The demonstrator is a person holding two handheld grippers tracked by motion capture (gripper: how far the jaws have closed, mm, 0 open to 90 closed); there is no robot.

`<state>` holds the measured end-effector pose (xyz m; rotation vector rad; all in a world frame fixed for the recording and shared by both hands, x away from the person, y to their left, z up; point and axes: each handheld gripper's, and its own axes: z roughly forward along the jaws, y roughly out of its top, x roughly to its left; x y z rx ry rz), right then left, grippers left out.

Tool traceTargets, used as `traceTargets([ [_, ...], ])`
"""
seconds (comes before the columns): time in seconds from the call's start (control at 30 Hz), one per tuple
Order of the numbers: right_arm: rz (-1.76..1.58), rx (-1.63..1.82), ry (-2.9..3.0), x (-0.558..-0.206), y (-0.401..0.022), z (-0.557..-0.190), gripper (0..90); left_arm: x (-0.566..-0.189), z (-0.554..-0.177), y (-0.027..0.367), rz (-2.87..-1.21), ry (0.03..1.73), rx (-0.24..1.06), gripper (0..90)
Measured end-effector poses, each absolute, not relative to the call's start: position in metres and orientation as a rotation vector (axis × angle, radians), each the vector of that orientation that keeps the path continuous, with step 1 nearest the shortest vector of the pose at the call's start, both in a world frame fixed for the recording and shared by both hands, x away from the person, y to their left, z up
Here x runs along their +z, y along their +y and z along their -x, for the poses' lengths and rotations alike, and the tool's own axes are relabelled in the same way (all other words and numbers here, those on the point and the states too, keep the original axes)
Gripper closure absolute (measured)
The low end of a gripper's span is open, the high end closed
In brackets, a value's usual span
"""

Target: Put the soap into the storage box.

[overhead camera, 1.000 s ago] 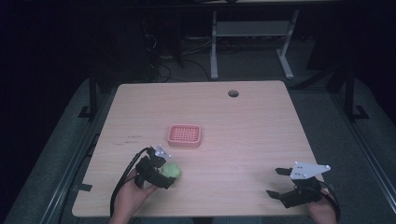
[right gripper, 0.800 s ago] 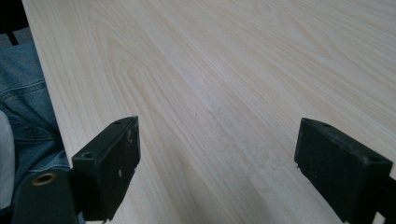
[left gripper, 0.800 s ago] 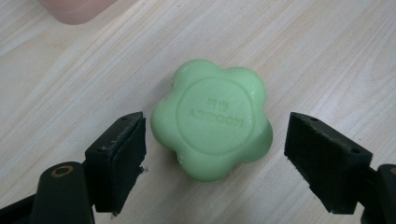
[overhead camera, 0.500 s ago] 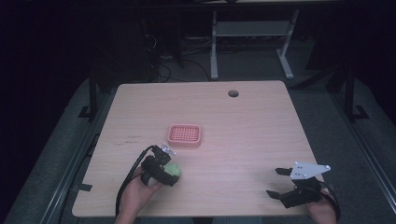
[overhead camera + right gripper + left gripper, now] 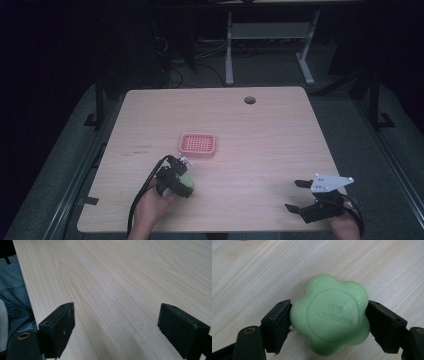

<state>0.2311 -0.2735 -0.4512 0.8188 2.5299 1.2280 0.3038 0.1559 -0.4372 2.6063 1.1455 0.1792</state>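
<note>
A pale green flower-shaped soap (image 5: 329,315) with an embossed round stamp sits between the black jaws of my left gripper (image 5: 328,320), which press on both of its sides just over the wooden table. From above, that left gripper (image 5: 181,181) with the green soap (image 5: 187,182) is at the front left, a short way in front of a pink slotted soap dish (image 5: 198,145). My right gripper (image 5: 296,196) rests near the front right edge, jaws wide apart. In its own view the right gripper (image 5: 117,332) has only bare wood between its jaws.
The wooden table (image 5: 260,135) has a round cable hole (image 5: 249,100) at the back. Blue denim fabric (image 5: 12,302) lies past the table edge in the right gripper view. A white desk frame (image 5: 265,35) stands on the dark floor behind.
My left gripper with the soap has moved slightly forward and right, toward the pink dish. The right gripper has stayed in place.
</note>
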Motion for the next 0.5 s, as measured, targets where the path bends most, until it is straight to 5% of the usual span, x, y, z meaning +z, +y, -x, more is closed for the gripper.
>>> traceTargets([
  [0.5,-0.819,1.229,2.528,-0.4508,-0.2739,-0.2309,13.8,-0.4424,-0.3063,0.1530,-2.624,1.170,0.169,25.9],
])
